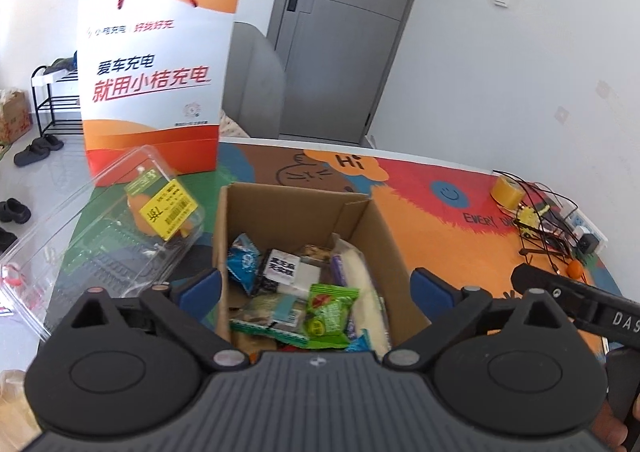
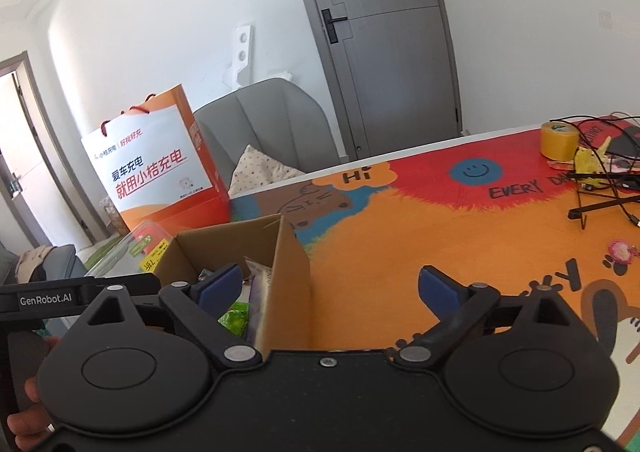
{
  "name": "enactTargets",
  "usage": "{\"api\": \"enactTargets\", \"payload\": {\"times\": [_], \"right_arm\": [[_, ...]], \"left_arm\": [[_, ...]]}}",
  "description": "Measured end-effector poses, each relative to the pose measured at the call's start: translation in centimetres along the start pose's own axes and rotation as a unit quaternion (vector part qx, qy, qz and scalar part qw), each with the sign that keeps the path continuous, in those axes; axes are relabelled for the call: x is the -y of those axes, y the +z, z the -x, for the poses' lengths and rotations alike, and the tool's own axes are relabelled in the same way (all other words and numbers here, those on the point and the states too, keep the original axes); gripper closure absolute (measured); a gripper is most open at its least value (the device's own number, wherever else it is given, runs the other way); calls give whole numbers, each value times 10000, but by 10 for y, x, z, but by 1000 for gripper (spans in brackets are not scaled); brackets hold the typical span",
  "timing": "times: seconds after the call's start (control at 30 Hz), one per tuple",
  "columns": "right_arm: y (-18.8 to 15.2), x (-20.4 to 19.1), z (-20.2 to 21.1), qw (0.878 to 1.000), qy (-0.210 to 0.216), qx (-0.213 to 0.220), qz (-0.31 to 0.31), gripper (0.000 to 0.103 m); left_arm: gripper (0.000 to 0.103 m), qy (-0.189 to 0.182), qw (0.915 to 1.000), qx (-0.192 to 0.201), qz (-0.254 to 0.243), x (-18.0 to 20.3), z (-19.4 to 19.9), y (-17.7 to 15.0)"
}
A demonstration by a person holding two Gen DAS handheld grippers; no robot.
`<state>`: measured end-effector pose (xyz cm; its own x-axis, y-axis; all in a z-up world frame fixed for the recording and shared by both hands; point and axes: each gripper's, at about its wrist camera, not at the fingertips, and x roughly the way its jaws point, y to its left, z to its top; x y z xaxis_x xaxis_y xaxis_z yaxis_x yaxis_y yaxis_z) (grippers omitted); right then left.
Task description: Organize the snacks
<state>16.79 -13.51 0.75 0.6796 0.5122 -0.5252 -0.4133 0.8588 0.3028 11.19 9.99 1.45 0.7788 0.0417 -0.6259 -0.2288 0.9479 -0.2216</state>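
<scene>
An open cardboard box stands on the colourful table mat. Inside lie several wrapped snacks, among them a green packet, a blue packet, a black-and-white packet and a long white pack. My left gripper is open, one finger outside each side wall of the box, nothing gripped. My right gripper is open too, straddling the box's right wall: its left finger hangs over the snacks near the green packet, its right finger over the mat.
A clear plastic clamshell with a yellow label lies left of the box. Behind it stands a white and orange paper bag. A yellow tape roll and tangled cables sit at the far right. A grey chair and a door are beyond.
</scene>
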Motion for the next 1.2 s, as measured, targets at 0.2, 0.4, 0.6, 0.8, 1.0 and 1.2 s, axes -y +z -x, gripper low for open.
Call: {"api": "enactTargets", "payload": {"times": [0.2, 0.4, 0.6, 0.8, 1.0, 1.2], "right_arm": [[0, 13, 17, 9999, 13, 61, -131, 0], [-3, 25, 36, 9995, -104, 150, -264, 0], [-7, 29, 59, 9990, -184, 242, -318, 0], [-13, 24, 84, 9978, -416, 489, -150, 0], [-14, 27, 102, 9972, -390, 620, -165, 0], [-20, 28, 120, 9971, -323, 636, -252, 0]], "left_arm": [[1, -3, 9999, -65, -145, 17, 9, -6], [1, -30, 9996, 62, -275, 28, 26, -11], [1, -76, 9992, 183, -347, 34, 48, -16], [0, -53, 9988, 339, -356, 37, 68, -20], [0, -44, 9981, 453, -421, 40, 81, -24], [0, -66, 9971, 573, -506, 39, 104, -31]]}}
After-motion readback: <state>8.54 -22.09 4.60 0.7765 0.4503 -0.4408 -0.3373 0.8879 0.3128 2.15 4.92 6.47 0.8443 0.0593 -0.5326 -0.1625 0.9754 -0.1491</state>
